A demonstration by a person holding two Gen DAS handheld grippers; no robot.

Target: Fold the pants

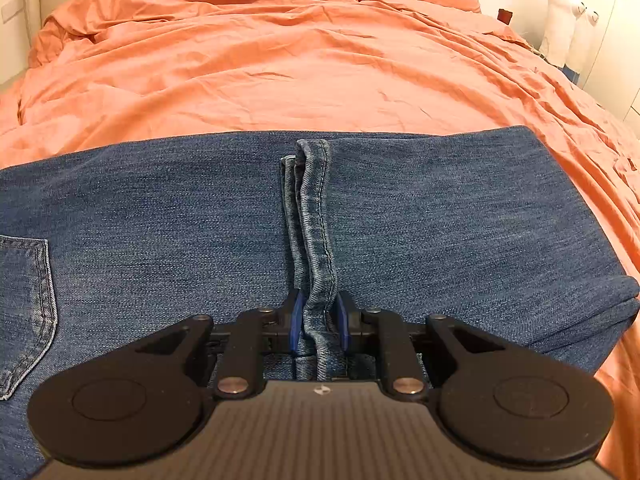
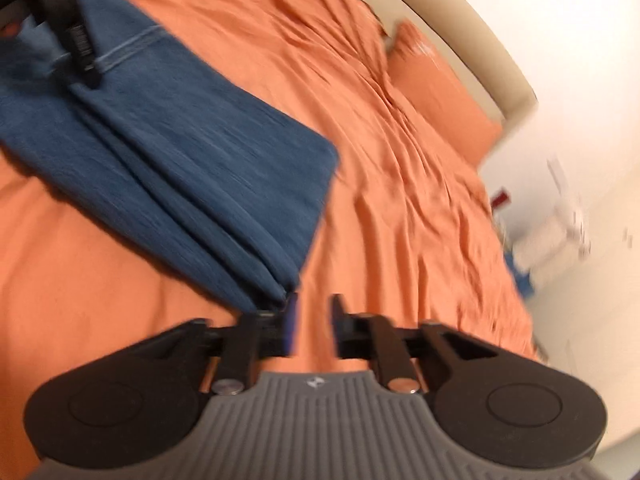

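Blue denim pants (image 1: 420, 216) lie folded on an orange bed. My left gripper (image 1: 318, 322) is shut on the stacked leg hems (image 1: 316, 216), which run away from me across the denim. A back pocket (image 1: 28, 300) shows at the left. In the blurred right wrist view the folded pants (image 2: 192, 168) lie to the upper left, with the left gripper (image 2: 86, 68) on them at the far corner. My right gripper (image 2: 312, 320) is open and empty, just off the near corner of the fold, over bare sheet.
The orange duvet (image 1: 280, 60) covers the bed, with an orange pillow (image 2: 440, 92) by the beige headboard (image 2: 460, 32). White plush toys (image 1: 568, 24) and white cupboards stand beyond the bed's right side.
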